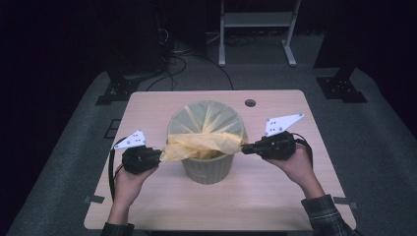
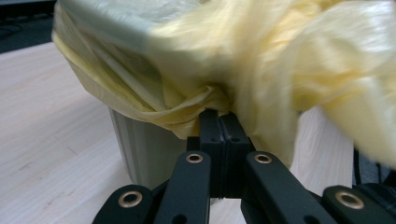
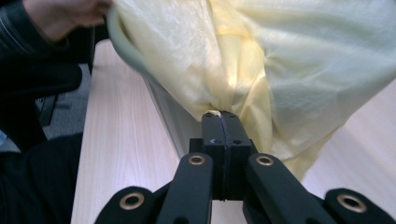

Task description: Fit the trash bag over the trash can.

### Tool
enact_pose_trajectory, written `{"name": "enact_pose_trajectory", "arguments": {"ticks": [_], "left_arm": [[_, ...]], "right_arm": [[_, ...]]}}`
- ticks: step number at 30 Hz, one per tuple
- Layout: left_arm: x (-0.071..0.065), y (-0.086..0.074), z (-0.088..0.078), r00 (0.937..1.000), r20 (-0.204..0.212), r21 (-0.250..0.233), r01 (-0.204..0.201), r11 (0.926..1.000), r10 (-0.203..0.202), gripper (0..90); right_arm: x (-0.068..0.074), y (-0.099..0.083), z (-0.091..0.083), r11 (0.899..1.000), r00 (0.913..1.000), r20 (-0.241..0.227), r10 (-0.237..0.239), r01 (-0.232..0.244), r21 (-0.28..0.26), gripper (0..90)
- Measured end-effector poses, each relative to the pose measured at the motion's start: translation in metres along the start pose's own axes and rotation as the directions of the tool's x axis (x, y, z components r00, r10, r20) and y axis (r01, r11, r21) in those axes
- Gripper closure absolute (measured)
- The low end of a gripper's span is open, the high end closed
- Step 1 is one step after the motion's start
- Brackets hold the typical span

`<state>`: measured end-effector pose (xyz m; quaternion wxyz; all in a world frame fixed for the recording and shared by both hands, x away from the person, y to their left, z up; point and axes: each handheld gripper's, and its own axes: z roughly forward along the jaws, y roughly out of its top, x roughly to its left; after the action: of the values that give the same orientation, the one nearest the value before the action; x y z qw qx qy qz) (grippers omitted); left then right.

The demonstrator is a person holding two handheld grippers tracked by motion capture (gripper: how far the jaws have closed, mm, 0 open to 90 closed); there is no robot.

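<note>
The left gripper fingers pinch the yellow bag at the bin's nine o'clock. The right gripper fingers pinch it at three o'clock, pressed together.

black gripper; brass rivets; plaid sleeve

High view looks down over table – gripper views sit close, facing yellow bag from opposite sides.

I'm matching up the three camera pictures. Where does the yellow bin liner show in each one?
High view: yellow bin liner at centre, draped over the bin's near rim.
Left gripper view: liner across top and right.
Right gripper view: liner across top.
Shared landmark: the pale green bin.
</note>
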<state>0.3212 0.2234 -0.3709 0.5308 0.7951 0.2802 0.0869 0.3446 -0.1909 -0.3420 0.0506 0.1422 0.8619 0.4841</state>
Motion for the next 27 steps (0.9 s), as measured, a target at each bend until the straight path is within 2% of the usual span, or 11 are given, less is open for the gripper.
{"name": "enact_pose_trajectory", "arguments": {"ticks": [3, 5, 7, 12, 16, 19, 20, 22, 24, 27], "left_arm": [[0.006, -0.007, -0.007, 0.9996, -0.006, -0.003, 0.027, 0.9996, -0.027, 90.0], [0.011, -0.01, -0.014, 0.9989, 0.01, -0.022, 0.046, 0.9987, -0.046, 90.0], [0.012, -0.01, -0.019, 0.9987, 0.019, -0.024, 0.048, 0.9986, -0.047, 90.0], [0.006, -0.006, -0.024, 0.9979, 0.059, -0.036, 0.029, 0.9989, -0.027, 90.0], [0.0, -0.004, -0.02, 0.9961, 0.088, -0.016, 0.006, 0.9999, -0.005, 90.0], [0.0, -0.004, -0.017, 0.9963, 0.086, 0.019, 0.004, 0.9998, -0.005, 90.0], [0.0, -0.004, -0.014, 0.9981, 0.062, 0.057, -0.009, 0.9983, 0.006, 90.0], [0.001, -0.006, -0.006, 0.9997, 0.022, 0.11, -0.012, 0.9939, 0.01, 90.0], [0.005, -0.008, -0.003, 0.9996, 0.029, 0.104, 0.001, 0.9946, -0.004, 90.0], [0.004, -0.007, -0.004, 0.9993, 0.037, 0.081, 0.003, 0.9967, -0.006, 90.0]], "right_arm": [[-0.004, -0.012, 0.005, 1.0, 0.9993, -0.02, 0.031, -0.031, -0.004, 90.0], [-0.007, -0.017, 0.006, 0.999, 0.9987, -0.028, 0.042, -0.042, 0.005, 90.0], [-0.007, -0.021, 0.007, 0.999, 0.9979, -0.036, 0.053, -0.053, 0.013, 90.0], [-0.003, -0.027, 0.014, 0.994, 0.9986, -0.022, 0.048, -0.045, 0.103, 90.0], [-0.004, -0.033, 0.024, 0.991, 0.9981, -0.032, 0.053, -0.049, 0.126, 90.0], [-0.004, -0.033, 0.027, 0.992, 0.9985, -0.024, 0.049, -0.046, 0.12, 90.0], [-0.003, -0.031, 0.027, 0.992, 0.9991, -0.014, 0.041, -0.039, 0.119, 90.0], [0.002, -0.027, 0.026, 0.995, 0.9991, -0.029, 0.03, -0.027, 0.093, 89.9], [0.008, -0.024, 0.025, 0.997, 0.9995, -0.028, 0.017, -0.015, 0.075, 90.0], [0.007, -0.029, 0.031, 0.994, 0.9993, -0.03, 0.022, -0.018, 0.112, 90.0]]}}
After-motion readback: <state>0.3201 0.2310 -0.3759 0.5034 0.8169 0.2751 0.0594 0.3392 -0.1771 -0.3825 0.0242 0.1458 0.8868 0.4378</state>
